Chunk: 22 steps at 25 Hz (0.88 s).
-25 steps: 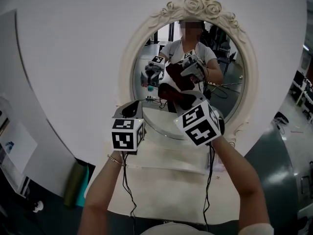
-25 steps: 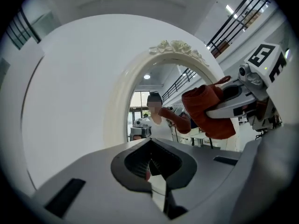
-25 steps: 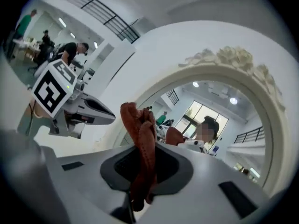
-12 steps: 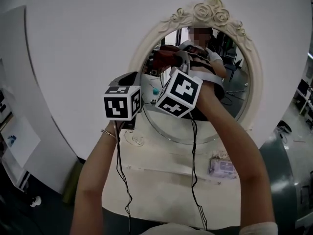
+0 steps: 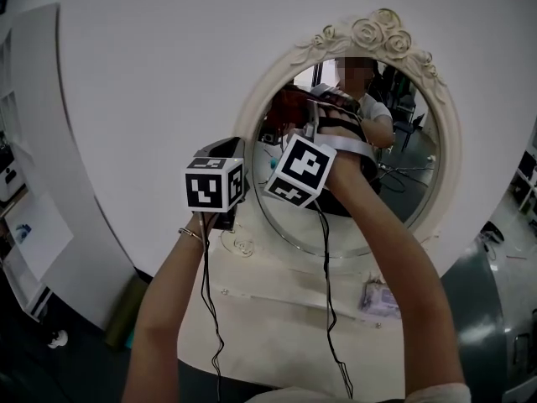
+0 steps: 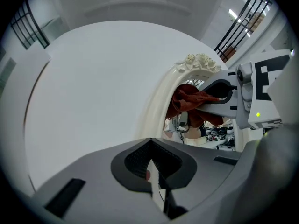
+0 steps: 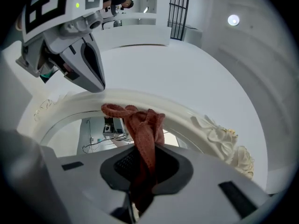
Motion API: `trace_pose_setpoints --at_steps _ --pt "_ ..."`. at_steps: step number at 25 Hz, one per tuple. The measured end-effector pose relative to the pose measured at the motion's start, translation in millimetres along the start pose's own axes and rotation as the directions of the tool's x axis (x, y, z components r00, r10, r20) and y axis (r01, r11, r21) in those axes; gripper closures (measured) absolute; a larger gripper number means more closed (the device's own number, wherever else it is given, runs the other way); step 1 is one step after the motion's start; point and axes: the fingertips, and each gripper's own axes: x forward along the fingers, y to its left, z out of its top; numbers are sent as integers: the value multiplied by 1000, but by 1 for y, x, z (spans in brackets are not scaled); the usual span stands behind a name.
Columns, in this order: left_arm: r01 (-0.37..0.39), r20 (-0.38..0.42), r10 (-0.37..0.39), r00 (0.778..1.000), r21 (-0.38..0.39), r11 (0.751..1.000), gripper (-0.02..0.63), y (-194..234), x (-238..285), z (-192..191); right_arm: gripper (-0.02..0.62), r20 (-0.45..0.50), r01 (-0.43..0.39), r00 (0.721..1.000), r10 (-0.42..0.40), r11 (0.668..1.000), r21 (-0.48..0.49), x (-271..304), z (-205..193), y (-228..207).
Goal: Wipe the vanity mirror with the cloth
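Observation:
An oval vanity mirror (image 5: 403, 170) in a cream frame (image 5: 382, 32) topped with roses stands on a white table. A red-brown cloth (image 5: 289, 107) is pinched in my right gripper (image 5: 309, 116), which is shut on it and holds it against the upper left of the glass. In the right gripper view the cloth (image 7: 142, 134) bunches up out of the right gripper (image 7: 142, 164) in front of the frame (image 7: 196, 120). My left gripper (image 5: 220, 151) hangs just left of the frame. In the left gripper view it (image 6: 152, 164) is shut on nothing, and the cloth (image 6: 189, 101) shows to its right.
A white tabletop (image 5: 277, 309) lies below the mirror, with a small wrapped packet (image 5: 379, 299) on it at the right. Thin black cables (image 5: 327, 292) hang from both grippers. A curved white wall (image 5: 151, 65) is behind the mirror. A green object (image 5: 126, 313) sits low at the left.
My right gripper has carried the cloth from the mirror's lower middle up to its upper left. The left gripper rose slightly and stayed beside the frame.

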Motion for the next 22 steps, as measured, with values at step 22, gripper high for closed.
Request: trace_pose_setpoints --at_steps 22 --pt "30 -197 -48 979 -95 995 603 -10 -19 -174 535 6 -300 954 301 952 -67 -15 0 202"
